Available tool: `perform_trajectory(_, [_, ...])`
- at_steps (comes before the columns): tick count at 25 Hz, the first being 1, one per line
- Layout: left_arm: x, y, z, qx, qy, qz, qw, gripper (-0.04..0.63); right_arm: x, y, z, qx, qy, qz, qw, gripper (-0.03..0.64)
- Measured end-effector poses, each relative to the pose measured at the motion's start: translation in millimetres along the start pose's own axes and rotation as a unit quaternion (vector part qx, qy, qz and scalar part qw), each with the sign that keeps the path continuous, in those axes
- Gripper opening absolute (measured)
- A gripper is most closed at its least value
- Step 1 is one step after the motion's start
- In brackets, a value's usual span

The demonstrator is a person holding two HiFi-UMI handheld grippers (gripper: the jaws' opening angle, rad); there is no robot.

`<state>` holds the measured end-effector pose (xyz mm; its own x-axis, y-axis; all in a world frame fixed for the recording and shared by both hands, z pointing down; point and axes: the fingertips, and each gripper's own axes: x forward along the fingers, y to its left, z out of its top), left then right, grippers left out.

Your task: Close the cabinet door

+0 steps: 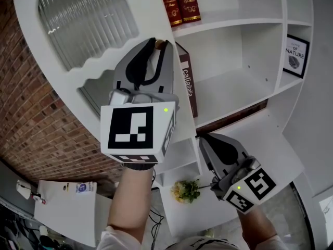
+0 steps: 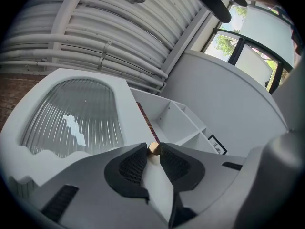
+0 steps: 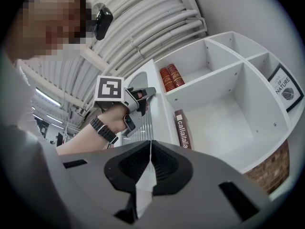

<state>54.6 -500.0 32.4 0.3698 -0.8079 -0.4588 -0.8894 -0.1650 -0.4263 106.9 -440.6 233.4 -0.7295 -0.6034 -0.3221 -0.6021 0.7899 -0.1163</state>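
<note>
The cabinet door (image 1: 86, 30) stands open at 10 o'clock in my head view, swung out left of the shelves (image 1: 234, 25). My left tool (image 1: 158, 44) is clamped on its small round knob (image 2: 153, 148) near 12 o'clock. My right tool (image 1: 204, 138) hangs at 5 o'clock, jaws together. A brown book (image 1: 187, 82) leans just right of the knob.

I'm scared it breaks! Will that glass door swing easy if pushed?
The door likely swings as one stiff panel, being a solid white frame. Its ribbed glass looks fragile, so slamming seems risky. The small round knob might slip from the left tongs.
</note>
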Motion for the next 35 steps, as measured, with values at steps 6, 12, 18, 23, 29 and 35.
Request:
perform_trajectory(6, [5.9, 2.7, -5.5, 0.003, 0.004, 0.005, 1.0000, 0.094, 0.5, -4.2, -0.5, 0.002, 0.000, -0.001, 1.000, 0.019])
perform_trajectory(12, [9.6, 5.3, -8.7, 0.005, 0.004, 0.008, 0.9999, 0.094, 0.5, -6.1, -1.3, 0.004, 0.000, -0.003, 1.000, 0.020])
perform_trajectory(18, [9.6, 6.5, -7.3, 0.012, -0.004, 0.011, 0.9999, 0.094, 2.2, -8.1, -2.8, 0.005, 0.002, -0.004, 1.000, 0.019])
perform_trajectory(23, [8.2, 4.6, -6.9, 0.007, -0.005, 0.001, 1.0000, 0.095, 3.5, -3.2, -8.1, 0.007, 0.008, 0.000, 1.000, 0.020])
perform_trajectory(29, [2.3, 1.6, -2.8, -0.008, -0.004, -0.015, 0.9998, 0.095, -0.9, 5.5, -10.1, 0.007, 0.012, 0.001, 1.000, 0.020])
perform_trajectory(35, [-12.6, -1.1, 9.4, -0.025, -0.022, -0.029, 0.9990, 0.095, -6.7, 14.8, -10.1, 0.005, 0.014, -0.002, 1.000, 0.020])
